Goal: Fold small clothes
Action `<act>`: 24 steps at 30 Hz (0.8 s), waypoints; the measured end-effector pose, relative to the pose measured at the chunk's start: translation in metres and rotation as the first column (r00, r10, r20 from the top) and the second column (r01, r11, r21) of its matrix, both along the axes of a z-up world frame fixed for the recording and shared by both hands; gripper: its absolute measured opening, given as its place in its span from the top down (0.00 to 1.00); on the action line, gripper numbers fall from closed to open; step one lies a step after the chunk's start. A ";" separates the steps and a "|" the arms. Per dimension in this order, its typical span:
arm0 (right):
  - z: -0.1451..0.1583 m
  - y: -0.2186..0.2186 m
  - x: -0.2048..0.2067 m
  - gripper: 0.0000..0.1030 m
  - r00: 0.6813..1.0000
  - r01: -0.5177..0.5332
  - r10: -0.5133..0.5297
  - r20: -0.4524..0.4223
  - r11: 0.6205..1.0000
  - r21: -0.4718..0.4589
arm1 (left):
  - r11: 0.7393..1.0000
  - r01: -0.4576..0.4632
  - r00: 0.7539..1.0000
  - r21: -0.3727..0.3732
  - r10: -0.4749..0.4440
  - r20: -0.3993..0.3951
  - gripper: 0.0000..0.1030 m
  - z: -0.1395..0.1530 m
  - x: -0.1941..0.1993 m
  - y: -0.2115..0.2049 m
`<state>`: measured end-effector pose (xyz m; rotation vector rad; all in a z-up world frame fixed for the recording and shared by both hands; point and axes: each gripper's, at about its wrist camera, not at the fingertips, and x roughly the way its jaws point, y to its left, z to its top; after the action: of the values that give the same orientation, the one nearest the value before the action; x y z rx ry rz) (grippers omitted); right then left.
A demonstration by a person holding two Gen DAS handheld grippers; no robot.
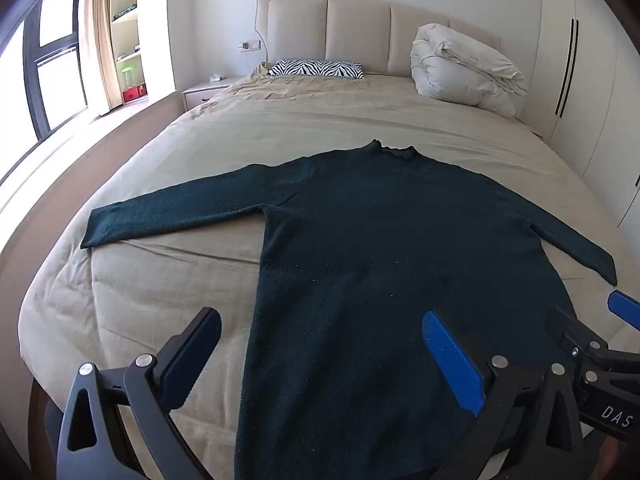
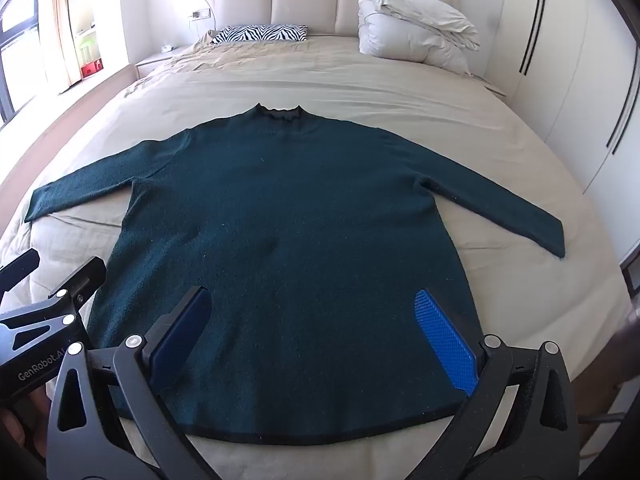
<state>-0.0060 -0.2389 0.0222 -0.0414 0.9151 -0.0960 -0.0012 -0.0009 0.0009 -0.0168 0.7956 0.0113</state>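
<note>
Dark green sweater (image 2: pixel 280 248) lies flat on the bed (image 2: pixel 360 76), sleeves spread, ready for folding. Left tongs (image 1: pixel 320 356) and right tongs (image 2: pixel 316 332) hover wide and empty above the near hem.

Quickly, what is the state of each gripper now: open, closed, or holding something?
Left gripper: open, holding nothing, above the sweater.
Right gripper: open, holding nothing, above the same sweater.

The left claw (image 1: pixel 320 354) and right claw (image 2: pixel 316 330) both hover side by side, fingers spread wide.
</note>
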 end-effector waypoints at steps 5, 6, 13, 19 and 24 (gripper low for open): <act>0.000 0.000 0.000 0.00 1.000 -0.001 0.001 -0.002 1.000 0.000 | 1.000 -0.002 1.000 -0.017 0.002 -0.006 0.00 0.001 -0.003 -0.001; 0.000 -0.001 0.000 0.00 1.000 0.000 0.000 -0.002 1.000 0.002 | 1.000 -0.002 1.000 -0.016 0.002 -0.007 0.00 0.001 -0.005 -0.002; 0.000 -0.006 -0.005 0.00 1.000 0.001 -0.001 -0.001 1.000 -0.003 | 1.000 -0.004 1.000 -0.018 0.004 -0.014 0.00 0.001 -0.004 0.000; -0.005 0.001 -0.001 0.00 1.000 0.004 -0.004 -0.009 1.000 -0.008 | 1.000 -0.005 1.000 -0.017 0.004 -0.016 0.00 -0.001 -0.002 0.002; -0.007 0.001 -0.001 0.00 1.000 0.006 -0.006 -0.011 1.000 -0.008 | 1.000 -0.004 1.000 -0.018 0.004 -0.016 0.00 -0.003 -0.003 0.003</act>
<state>-0.0069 -0.2381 0.0152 -0.0462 0.9258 -0.1050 -0.0046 0.0025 -0.0020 -0.0359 0.8113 0.0083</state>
